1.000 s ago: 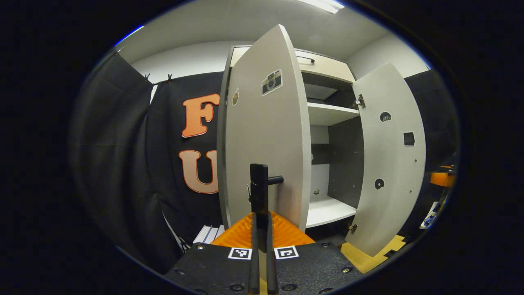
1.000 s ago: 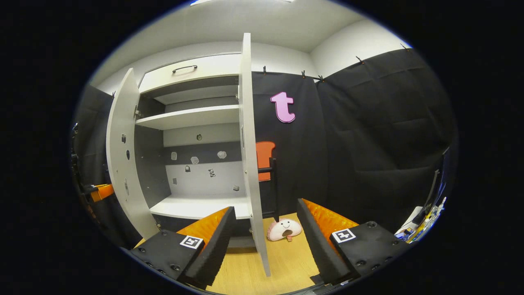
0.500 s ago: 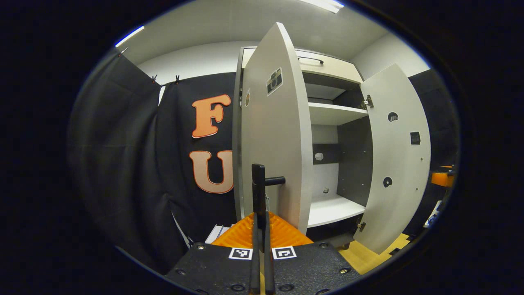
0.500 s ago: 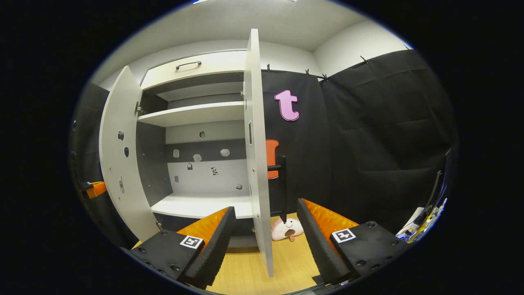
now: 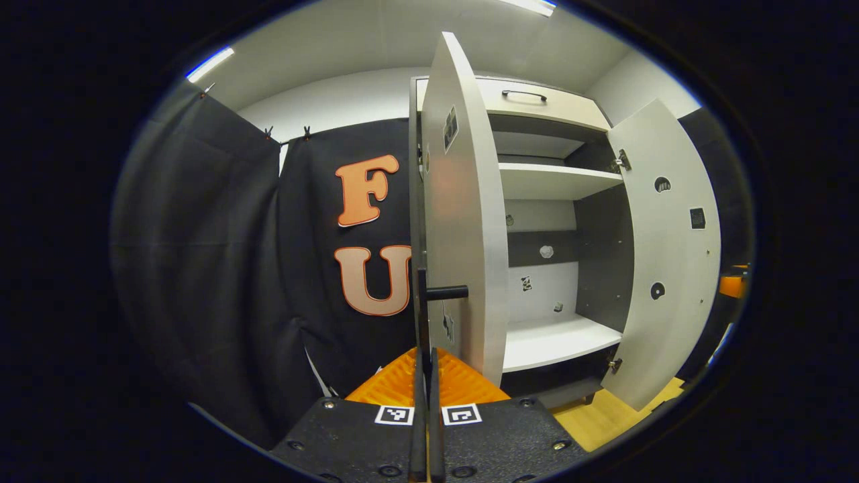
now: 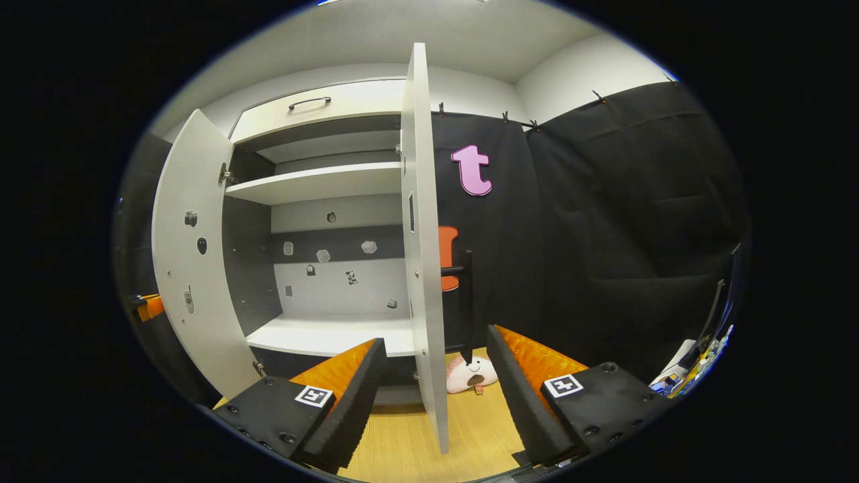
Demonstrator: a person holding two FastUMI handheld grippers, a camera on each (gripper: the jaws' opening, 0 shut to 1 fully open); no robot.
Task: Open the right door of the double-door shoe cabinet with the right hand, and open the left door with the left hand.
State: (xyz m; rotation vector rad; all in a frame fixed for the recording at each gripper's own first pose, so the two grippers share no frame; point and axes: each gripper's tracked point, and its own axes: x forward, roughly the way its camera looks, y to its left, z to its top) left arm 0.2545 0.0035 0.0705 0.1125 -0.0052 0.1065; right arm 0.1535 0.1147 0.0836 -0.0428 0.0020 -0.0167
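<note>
The shoe cabinet (image 5: 557,181) stands with both pale doors swung out. In the left gripper view the left door (image 5: 463,221) is close ahead, almost edge-on, and my left gripper (image 5: 425,355) is shut on its black vertical handle (image 5: 421,302). The right door (image 5: 671,255) hangs wide at the right. In the right gripper view my right gripper (image 6: 436,342) is open, one finger on each side of the right door's (image 6: 423,235) front edge, touching nothing. That door's black handle (image 6: 464,282) sits on its far face. The left door (image 6: 191,268) stands open at the left.
White shelves (image 6: 322,184) and a bottom board (image 6: 335,334) show inside, with small stickers on the back panel. A closed drawer (image 6: 322,111) tops the cabinet. A pink plush toy (image 6: 471,374) lies on the wooden floor (image 6: 402,443) beside the right door. Black cloth hangs on both sides.
The left door has swung further open with my left gripper on its handle, baring more of the inside. My right gripper has barely moved and stays open.
</note>
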